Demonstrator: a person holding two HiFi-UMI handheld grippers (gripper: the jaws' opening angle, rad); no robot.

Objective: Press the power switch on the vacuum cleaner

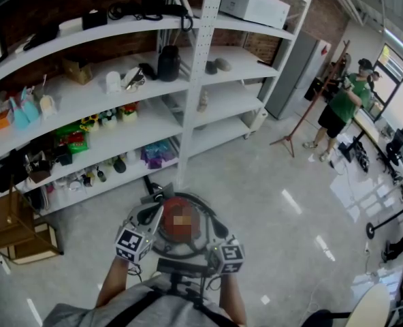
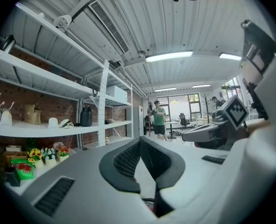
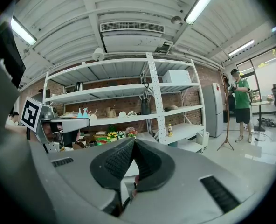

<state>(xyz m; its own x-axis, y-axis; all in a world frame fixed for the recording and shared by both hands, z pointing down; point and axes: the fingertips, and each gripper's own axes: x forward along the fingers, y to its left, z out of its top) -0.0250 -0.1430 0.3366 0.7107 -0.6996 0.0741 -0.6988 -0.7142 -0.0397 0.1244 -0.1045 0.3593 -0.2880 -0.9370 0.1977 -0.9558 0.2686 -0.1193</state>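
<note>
**Both grippers shut, vacuum cleaner nowhere I can make out**

The left gripper (image 2: 140, 143) and right gripper (image 3: 133, 143) are held up side by side, each with its dark ribbed jaws pressed together at the tips and nothing between them. I cannot pick out the vacuum cleaner in any view. The only print is black-and-white squares on the marker cubes (image 1: 133, 242). White shelving (image 1: 208, 67) lines the brick wall. Beside it the glossy grey floor (image 1: 256, 182) lies open, out to a person in green (image 1: 341, 104) by a wooden stand (image 1: 317, 94).
</note>
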